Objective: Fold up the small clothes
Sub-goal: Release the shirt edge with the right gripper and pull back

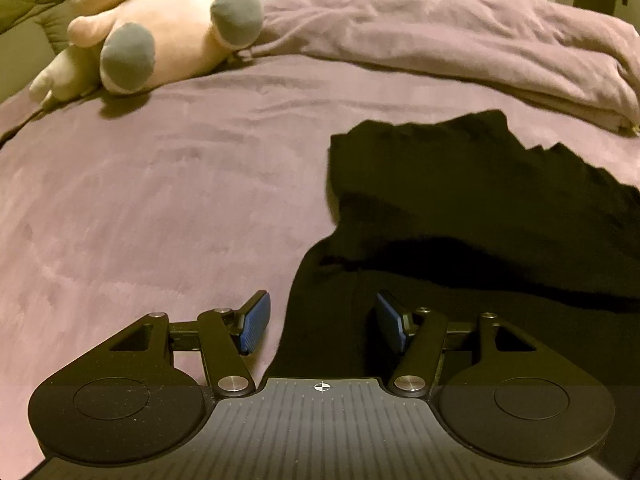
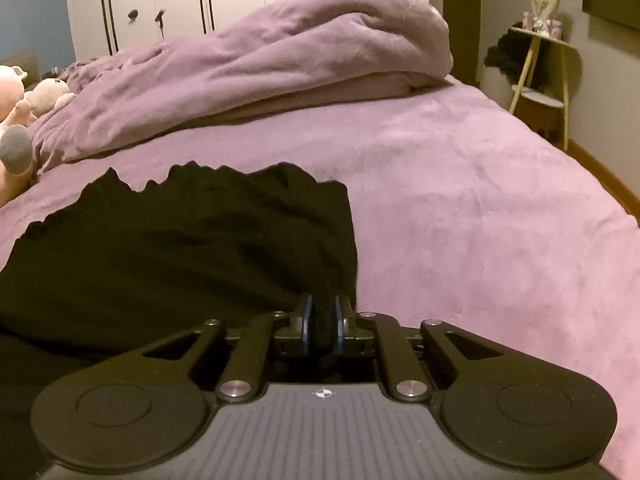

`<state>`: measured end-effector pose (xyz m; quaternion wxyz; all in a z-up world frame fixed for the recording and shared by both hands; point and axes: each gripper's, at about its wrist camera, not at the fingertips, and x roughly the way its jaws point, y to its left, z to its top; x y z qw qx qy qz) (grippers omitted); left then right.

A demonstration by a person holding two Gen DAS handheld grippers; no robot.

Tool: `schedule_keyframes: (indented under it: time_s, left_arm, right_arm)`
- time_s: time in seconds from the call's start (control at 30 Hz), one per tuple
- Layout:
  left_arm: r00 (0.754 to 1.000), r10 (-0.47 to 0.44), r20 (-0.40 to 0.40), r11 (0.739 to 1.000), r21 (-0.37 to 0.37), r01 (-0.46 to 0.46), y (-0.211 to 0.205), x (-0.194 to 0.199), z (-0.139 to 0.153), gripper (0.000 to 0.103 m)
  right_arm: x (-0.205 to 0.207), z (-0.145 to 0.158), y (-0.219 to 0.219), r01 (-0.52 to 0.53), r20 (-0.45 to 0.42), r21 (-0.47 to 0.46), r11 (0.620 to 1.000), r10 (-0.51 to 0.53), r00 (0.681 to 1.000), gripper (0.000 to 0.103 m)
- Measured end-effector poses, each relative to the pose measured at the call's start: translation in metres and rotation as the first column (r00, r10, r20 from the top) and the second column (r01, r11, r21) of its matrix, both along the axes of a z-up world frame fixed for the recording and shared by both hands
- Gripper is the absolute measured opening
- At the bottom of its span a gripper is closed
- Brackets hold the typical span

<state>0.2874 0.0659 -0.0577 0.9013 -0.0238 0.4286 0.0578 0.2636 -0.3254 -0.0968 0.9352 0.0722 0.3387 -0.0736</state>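
Observation:
A black garment [image 1: 460, 208] lies spread on the purple bed cover [image 1: 160, 200], partly doubled over with a fold line across it. My left gripper [image 1: 322, 322] hovers open over the garment's near left edge; its blue pads [image 1: 256, 322] stand wide apart and grip nothing. In the right wrist view the same black garment [image 2: 180, 248] fills the left half, its far edge jagged. My right gripper [image 2: 321, 322] is shut on a bunched bit of the garment's near right edge, with dark cloth pinched between the pads.
A heaped purple duvet [image 2: 260, 60] runs across the far side of the bed. Pink plush toys [image 1: 168, 28] lie at the far left. A small round side table [image 2: 544, 76] and a white wardrobe [image 2: 180, 0] stand beyond the bed.

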Motion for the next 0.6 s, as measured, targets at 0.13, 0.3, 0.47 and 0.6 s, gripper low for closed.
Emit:
schedule_keyframes:
  time_s: [0.13, 0.3, 0.47, 0.6]
  left_arm:
    - [1.000, 0.008, -0.005, 1.000, -0.005, -0.008, 0.000, 0.001, 0.000, 0.064]
    - [1.000, -0.005, 0.012, 1.000, 0.007, 0.005, -0.003, 0.006, 0.002, 0.065]
    - [1.000, 0.009, 0.018, 1.000, 0.005, -0.009, -0.006, 0.018, 0.000, 0.065]
    - [1.000, 0.003, 0.020, 1.000, 0.009, -0.004, -0.011, 0.027, -0.002, 0.065]
  right_arm:
    - [-0.002, 0.008, 0.006, -0.023, 0.019, -0.018, 1.000, 0.023, 1.000, 0.012]
    - [0.005, 0.011, 0.009, -0.032, 0.009, -0.022, 0.999, 0.033, 0.999, 0.015]
    - [0.012, 0.014, 0.011, -0.043, 0.017, 0.009, 0.999, 0.043, 0.999, 0.034]
    - [0.027, 0.012, 0.012, -0.074, 0.018, 0.067, 0.995, 0.073, 0.997, 0.044]
